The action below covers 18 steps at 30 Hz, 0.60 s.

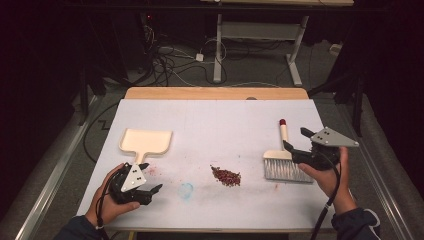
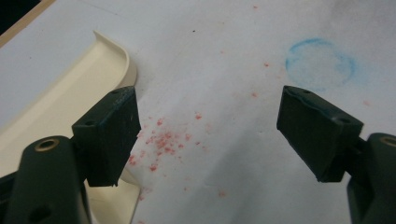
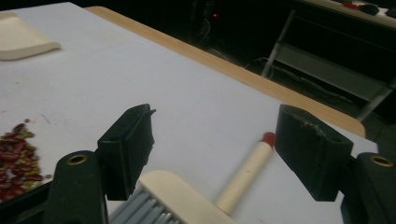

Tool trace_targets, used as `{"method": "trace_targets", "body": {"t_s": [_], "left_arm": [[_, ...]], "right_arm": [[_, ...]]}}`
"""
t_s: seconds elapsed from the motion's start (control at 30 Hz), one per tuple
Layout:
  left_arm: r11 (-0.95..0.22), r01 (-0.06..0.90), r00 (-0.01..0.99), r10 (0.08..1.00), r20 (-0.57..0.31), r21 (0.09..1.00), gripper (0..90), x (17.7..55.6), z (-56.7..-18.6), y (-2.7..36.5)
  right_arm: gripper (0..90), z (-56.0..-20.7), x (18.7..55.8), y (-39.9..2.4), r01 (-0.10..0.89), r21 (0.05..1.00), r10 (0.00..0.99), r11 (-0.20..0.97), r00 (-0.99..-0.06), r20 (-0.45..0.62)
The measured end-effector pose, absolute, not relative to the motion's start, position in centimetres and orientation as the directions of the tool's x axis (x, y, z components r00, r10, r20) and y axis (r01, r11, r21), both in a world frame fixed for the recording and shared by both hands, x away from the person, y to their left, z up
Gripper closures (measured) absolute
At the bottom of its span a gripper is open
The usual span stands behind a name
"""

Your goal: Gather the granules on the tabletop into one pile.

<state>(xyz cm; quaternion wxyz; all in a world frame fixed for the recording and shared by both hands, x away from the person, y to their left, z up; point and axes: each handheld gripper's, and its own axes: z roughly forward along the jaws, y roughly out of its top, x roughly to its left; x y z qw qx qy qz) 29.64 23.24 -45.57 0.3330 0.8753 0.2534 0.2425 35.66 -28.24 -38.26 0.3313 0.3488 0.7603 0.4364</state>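
My left hand (image 1: pixel 112 197) low at the near-left, left gripper (image 1: pixel 150 177) angled toward centre, jaws spread wide and empty, my right hand (image 1: pixel 327 175) raised at the right, right gripper (image 1: pixel 295 139) pointing left, jaws apart, nothing clamped.

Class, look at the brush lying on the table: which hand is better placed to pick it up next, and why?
Right. The right gripper hangs open beside the brush, whose handle lies between its jaws; the left gripper is by the dustpan.
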Motion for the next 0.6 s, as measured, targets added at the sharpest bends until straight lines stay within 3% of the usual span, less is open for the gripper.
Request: {"method": "trace_targets", "body": {"t_s": [0.4, 0.6], "left_arm": [[-0.637, 0.259, 0.758, 0.600, 0.256, 0.726, 20.4, 29.5, -45.2, 22.6], [-0.626, 0.251, 0.756, 0.603, 0.254, 0.738, 20.3, 29.3, -45.1, 22.4]], "right_arm": [[23.5, -39.9, 32.1, -26.2, 0.148, 0.917, 0.785, 0.370, -0.578, -0.223], [21.4, -42.0, 30.8, -26.1, 0.169, 0.909, 0.783, 0.382, -0.581, -0.222]]}}
